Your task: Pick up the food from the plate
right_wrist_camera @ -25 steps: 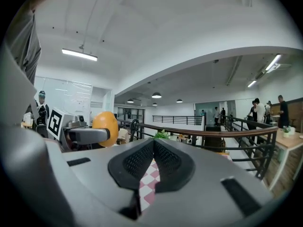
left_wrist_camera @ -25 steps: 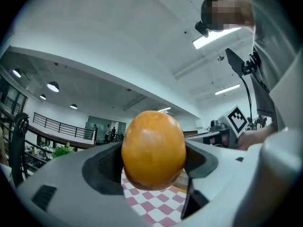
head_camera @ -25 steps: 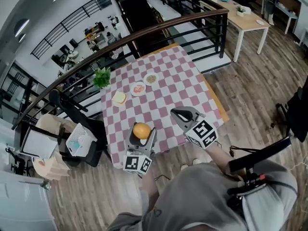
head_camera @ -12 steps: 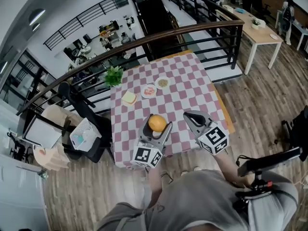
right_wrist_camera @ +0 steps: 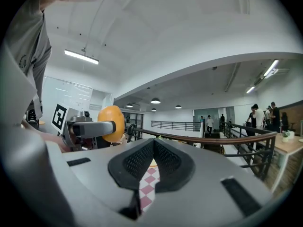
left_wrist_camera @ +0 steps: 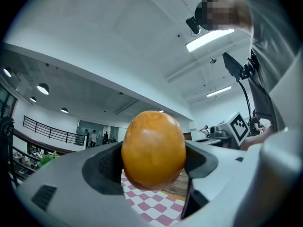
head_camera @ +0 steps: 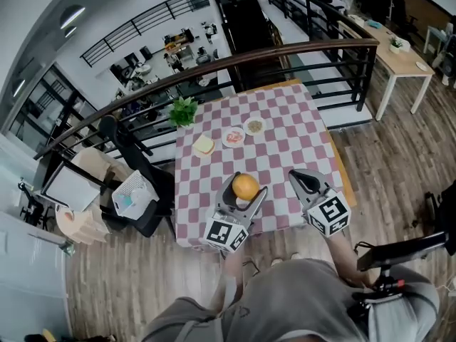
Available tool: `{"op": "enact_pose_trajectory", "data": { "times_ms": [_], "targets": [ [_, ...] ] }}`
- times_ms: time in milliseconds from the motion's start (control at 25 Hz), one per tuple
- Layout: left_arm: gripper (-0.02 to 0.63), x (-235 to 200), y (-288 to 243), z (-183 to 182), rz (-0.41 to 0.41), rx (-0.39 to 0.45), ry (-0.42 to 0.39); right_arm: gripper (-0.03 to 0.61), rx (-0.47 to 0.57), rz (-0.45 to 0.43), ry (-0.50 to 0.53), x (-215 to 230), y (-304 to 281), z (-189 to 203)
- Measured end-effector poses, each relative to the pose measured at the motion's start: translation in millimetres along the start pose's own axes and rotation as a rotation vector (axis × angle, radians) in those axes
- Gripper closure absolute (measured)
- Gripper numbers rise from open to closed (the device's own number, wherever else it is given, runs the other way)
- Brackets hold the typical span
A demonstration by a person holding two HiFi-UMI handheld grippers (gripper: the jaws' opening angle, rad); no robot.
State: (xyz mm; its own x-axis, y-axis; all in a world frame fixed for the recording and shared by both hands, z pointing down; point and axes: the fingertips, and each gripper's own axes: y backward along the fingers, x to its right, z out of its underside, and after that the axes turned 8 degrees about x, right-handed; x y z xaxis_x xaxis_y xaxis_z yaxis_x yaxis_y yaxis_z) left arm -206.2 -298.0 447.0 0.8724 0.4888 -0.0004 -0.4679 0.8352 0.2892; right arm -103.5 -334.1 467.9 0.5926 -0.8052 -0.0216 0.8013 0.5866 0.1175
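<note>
My left tool (head_camera: 247,189) is clamped on the orange fruit (left_wrist_camera: 154,149). Its pads press the two sides and the fruit's slightly longer axis stands upright between them. It hangs clear of the checked counter (head_camera: 285,148), above the near edge. My right tool (head_camera: 305,180) is pinched shut on nothing, just beside the left at about 3 o'clock from it and also off the surface.

What's left lies on the far half of the counter. A plate with something red (head_camera: 233,137) and a plate with a pale filling (head_camera: 254,126) sit close together, and a pale slice (head_camera: 204,145) is to their left. From the loaded left tool the two plates sit almost dead ahead at 12 o'clock. From the free right tool they lie at 10 to 11 o'clock, with the pale plate the closer. I judge the right should go next, opening first and reaching forward and left.
</note>
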Motion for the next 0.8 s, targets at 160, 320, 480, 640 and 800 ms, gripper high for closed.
{"op": "enact_pose_trajectory", "data": {
  "times_ms": [160,320,480,640,800],
  "targets": [
    [0.255,0.6,3.1,-1.4,-0.018,0.012,0.005,0.569,0.008,-0.03,-0.002,-11.3,-0.5,1.0],
    [0.255,-0.6,9.4,1.8,-0.036,0.007,0.018,0.569,0.024,-0.043,-0.017,-17.0,-5.5,4.6],
    [0.255,-3.7,16.3,9.7,-0.062,0.002,0.033,0.569,0.031,-0.063,-0.012,-22.1,-7.0,4.8],
    [0.255,-8.0,22.3,14.9,-0.08,-0.003,0.043,0.569,0.028,-0.068,-0.013,-26.2,-6.3,6.8],
    [0.254,-9.6,23.1,12.1,-0.081,-0.01,0.035,0.569,0.03,-0.059,-0.016,-24.9,-5.2,3.7]
  ]
}}
